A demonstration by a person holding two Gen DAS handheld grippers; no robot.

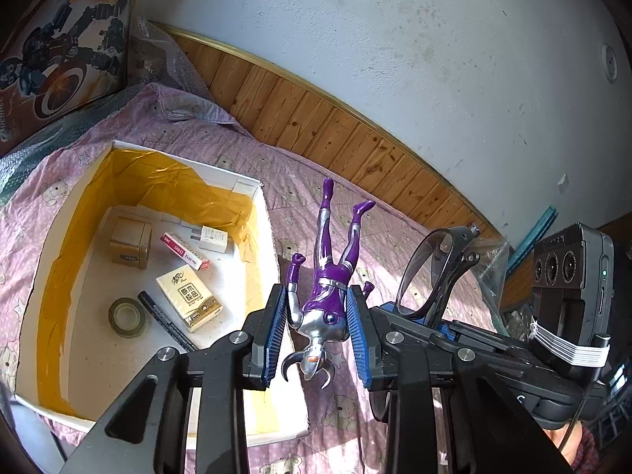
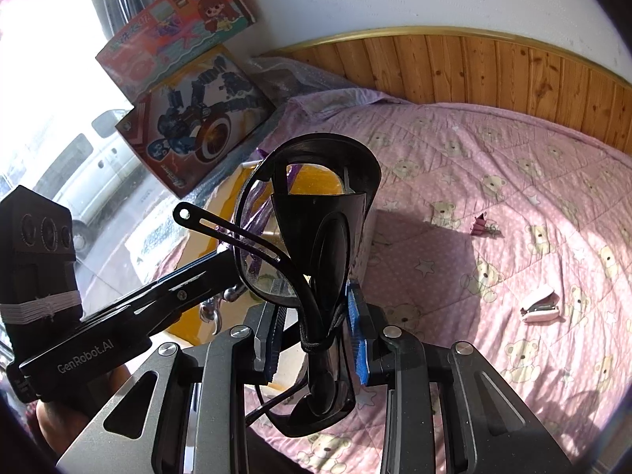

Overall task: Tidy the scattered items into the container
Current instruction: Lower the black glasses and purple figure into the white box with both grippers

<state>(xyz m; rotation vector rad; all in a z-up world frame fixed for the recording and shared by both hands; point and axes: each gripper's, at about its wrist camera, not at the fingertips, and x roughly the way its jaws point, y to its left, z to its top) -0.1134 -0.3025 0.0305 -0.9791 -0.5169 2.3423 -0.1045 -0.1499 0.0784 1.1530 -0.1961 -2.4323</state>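
My left gripper (image 1: pixel 316 294) is shut on a purple and silver action figure (image 1: pixel 330 276), which is held head toward the camera with its legs pointing away, just above the right wall of the box. The white cardboard box (image 1: pixel 79 237) has a yellow lining and sits on the bed to the left. Inside it lie a tape roll (image 1: pixel 126 317), a black pen (image 1: pixel 168 326), a tissue pack (image 1: pixel 189 300), a charger (image 1: pixel 211 238) and small cartons. My right gripper (image 2: pixel 316 300) is shut on black goggles (image 2: pixel 328 213), which are also in the left wrist view as goggles (image 1: pixel 430 272).
A pink binder clip (image 2: pixel 482 224) and a pink stapler (image 2: pixel 540 309) lie on the pink bear-print bedspread (image 2: pixel 493 150). Toy boxes (image 2: pixel 197 118) lean against the window at the back left. A wooden headboard (image 1: pixel 316 118) runs along the wall.
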